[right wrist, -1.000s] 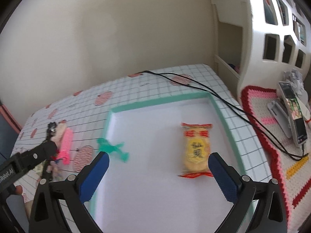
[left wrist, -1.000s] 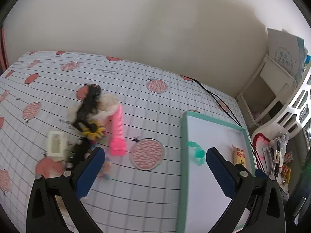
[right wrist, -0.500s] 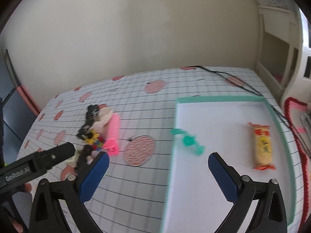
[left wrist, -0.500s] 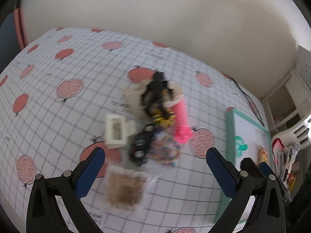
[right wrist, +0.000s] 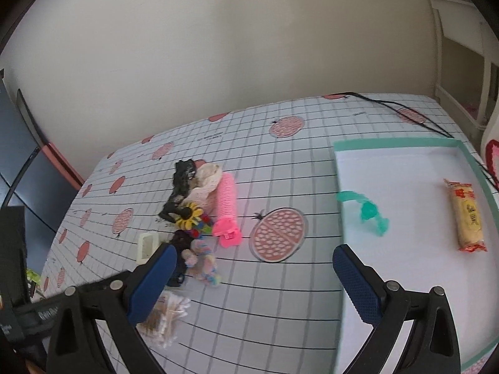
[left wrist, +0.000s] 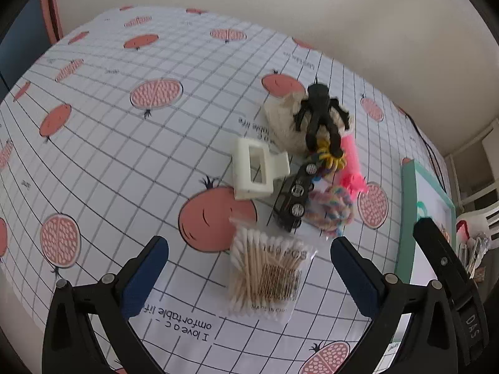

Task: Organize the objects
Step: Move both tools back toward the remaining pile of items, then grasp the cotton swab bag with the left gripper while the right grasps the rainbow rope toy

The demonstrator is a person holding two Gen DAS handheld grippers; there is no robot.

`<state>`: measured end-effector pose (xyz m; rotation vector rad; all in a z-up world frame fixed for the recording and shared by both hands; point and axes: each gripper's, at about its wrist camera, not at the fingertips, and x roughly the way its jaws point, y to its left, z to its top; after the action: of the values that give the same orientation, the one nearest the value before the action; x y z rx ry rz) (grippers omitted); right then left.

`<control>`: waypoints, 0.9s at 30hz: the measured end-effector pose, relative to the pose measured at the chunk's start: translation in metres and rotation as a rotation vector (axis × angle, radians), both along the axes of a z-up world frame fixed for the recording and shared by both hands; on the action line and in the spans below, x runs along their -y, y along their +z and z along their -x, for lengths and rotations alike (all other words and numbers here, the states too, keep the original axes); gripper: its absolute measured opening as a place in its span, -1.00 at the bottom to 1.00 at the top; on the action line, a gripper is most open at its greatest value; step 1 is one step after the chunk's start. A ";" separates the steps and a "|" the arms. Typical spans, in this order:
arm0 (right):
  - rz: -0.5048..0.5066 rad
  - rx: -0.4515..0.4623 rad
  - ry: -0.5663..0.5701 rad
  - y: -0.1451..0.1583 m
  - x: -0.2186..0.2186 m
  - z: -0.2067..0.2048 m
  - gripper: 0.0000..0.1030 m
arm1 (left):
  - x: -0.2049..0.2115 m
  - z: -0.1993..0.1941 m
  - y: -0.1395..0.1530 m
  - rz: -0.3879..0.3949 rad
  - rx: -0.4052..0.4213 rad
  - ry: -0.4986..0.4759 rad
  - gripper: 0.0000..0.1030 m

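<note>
Left gripper [left wrist: 249,268]: jaws spread wide, holding nothing, poised above the near end of the clutter with the cotton swab packet [left wrist: 268,272] lying between its blue pads. Right gripper [right wrist: 254,275]: likewise wide open and empty, held over the tablecloth [right wrist: 280,296] between the clutter and the tray. Items still loose on the cloth, left of the tray: cream hair claw [left wrist: 254,170], black toy car [left wrist: 291,199], multicoloured rope ball [left wrist: 332,210], pink hair roller [right wrist: 227,208], yellow coil hair tie [left wrist: 330,157], black spider-like toy [left wrist: 321,117] resting on a cream woven pouch [left wrist: 285,124]; all bunched together, several touching. White tray with teal rim [right wrist: 393,142], to the right: contains a teal plastic piece [right wrist: 368,210] near its left edge and a yellow snack packet [right wrist: 467,215] toward its right, well apart. Progress, as judged: two items placed, most of the heap unsorted; early stage. Pose: left gripper tilted down onto the heap, apparently lined up for the swab packet; right gripper held level and idle, angled toward the tray's near-left corner.
</note>
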<state>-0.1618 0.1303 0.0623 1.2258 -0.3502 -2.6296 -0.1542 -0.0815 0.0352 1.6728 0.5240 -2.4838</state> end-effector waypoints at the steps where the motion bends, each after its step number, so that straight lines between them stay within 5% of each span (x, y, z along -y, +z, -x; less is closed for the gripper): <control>1: 0.003 0.002 0.008 -0.001 0.004 0.000 0.96 | 0.000 -0.001 -0.002 -0.005 0.008 -0.002 0.99; 27: 0.056 0.107 0.065 -0.051 0.041 0.023 0.24 | -0.010 0.003 -0.037 0.034 0.128 -0.036 0.90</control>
<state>-0.1846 0.0889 0.0116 1.3396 -0.3929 -2.4882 -0.1567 -0.0711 -0.0016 1.8291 0.4384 -2.3745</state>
